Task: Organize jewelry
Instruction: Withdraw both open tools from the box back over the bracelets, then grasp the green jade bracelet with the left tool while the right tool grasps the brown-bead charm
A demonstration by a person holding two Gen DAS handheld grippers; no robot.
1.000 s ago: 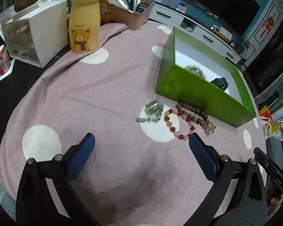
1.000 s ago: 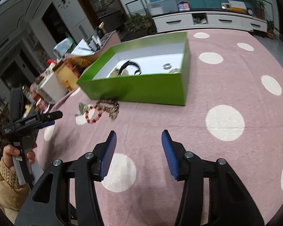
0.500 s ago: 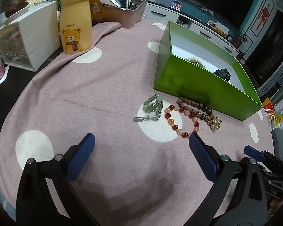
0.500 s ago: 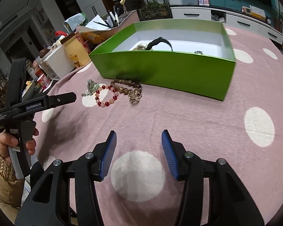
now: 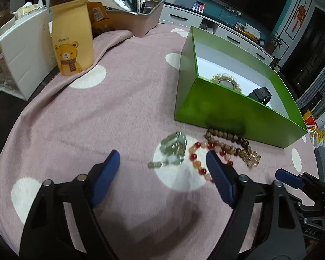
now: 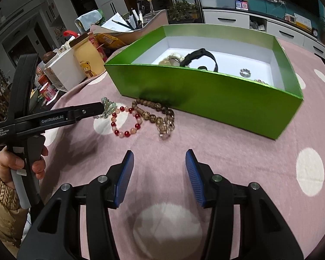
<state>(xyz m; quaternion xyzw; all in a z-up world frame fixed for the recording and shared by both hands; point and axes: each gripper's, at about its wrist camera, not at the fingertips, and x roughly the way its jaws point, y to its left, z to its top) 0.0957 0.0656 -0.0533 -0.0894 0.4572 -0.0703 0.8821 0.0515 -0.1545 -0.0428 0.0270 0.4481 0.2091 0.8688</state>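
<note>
On the pink dotted cloth in front of the green box (image 5: 227, 110) (image 6: 205, 91) lie three pieces. They are a pale green jade piece (image 5: 173, 148) (image 6: 108, 108), a red and peach bead bracelet (image 5: 198, 145) (image 6: 137, 126) and a brown bead bracelet (image 5: 227, 138) (image 6: 153, 112). My left gripper (image 5: 162, 160) hovers low over the jade piece with its jaws closing. The piece lies just past the tips, and the pads are not touching it. My right gripper (image 6: 159, 158) stands open and empty, short of the bracelets. Inside the box are a black watch (image 6: 201, 54), a gold piece (image 5: 225, 81) and a ring (image 6: 245, 73).
A yellow bear pouch (image 5: 72, 41), a white drawer unit (image 5: 21, 49) and a tray of pens (image 5: 136, 19) stand at the far left. The cloth's edge curves down on the left. A hand (image 6: 15, 162) holds the left gripper's handle.
The left gripper has come closer to the jade piece and its jaws have narrowed. The right gripper has moved nearer to the bracelets and the box, rolling slightly, with its jaws unchanged.
</note>
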